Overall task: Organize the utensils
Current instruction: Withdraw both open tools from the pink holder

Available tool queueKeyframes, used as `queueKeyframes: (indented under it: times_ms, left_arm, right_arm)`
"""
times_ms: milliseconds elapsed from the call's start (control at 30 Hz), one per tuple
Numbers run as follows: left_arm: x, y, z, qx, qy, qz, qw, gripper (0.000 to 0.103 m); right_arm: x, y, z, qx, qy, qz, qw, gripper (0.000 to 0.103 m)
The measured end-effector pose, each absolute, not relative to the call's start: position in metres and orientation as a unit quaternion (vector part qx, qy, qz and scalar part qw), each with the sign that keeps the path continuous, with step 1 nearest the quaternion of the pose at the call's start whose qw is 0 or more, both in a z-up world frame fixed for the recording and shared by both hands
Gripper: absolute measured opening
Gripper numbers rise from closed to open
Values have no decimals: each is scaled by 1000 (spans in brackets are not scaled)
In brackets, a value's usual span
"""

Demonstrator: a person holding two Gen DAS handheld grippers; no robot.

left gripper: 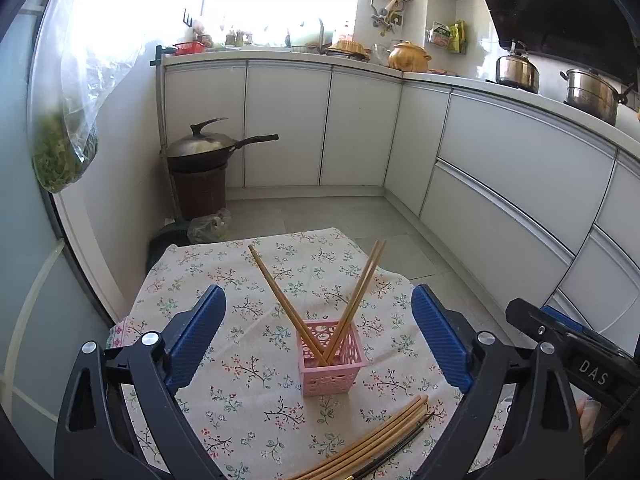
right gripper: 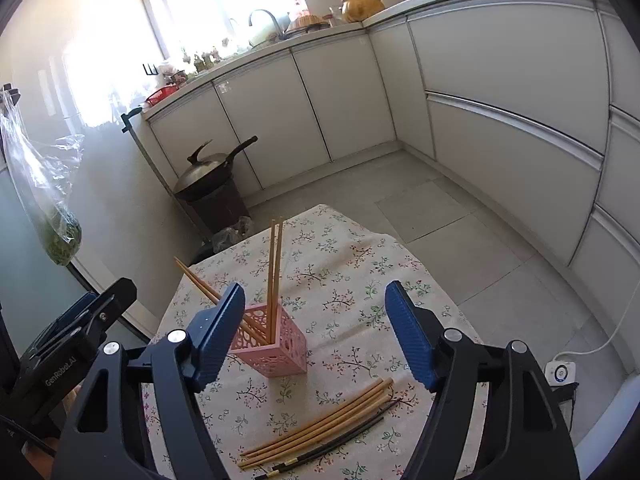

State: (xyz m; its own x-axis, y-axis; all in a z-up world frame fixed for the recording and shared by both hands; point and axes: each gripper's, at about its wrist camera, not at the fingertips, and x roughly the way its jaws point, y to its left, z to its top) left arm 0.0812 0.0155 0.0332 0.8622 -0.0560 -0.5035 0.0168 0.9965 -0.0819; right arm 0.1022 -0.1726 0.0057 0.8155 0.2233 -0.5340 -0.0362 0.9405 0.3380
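We see a floral-clothed counter (left gripper: 240,280); a pink holder (left gripper: 330,364) stands mid-counter, loose chopsticks (left gripper: 372,440) lying near its near edge.

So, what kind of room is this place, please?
Most likely a home kitchen: white cabinets run under a counter, steel pots stand beneath a range hood, and a lidded wok sits in the corner.
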Motion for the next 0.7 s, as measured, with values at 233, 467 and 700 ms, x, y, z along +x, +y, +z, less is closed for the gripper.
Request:
queueKeyframes:
  times_ms: [233, 467, 700]
  left_arm:
    - [67, 3, 29, -27, 258, -16, 966, 96]
    - [63, -15, 7, 3, 293, -29, 956, 96]
    - [86, -43, -46, 41, 396, -82, 914, 96]
  right_arm:
    - [92, -179, -1, 123, 291, 18, 949, 85]
    - [74, -197, -21, 131, 303, -10, 944, 91]
    - [49, -215, -59, 127, 351, -23, 927, 94]
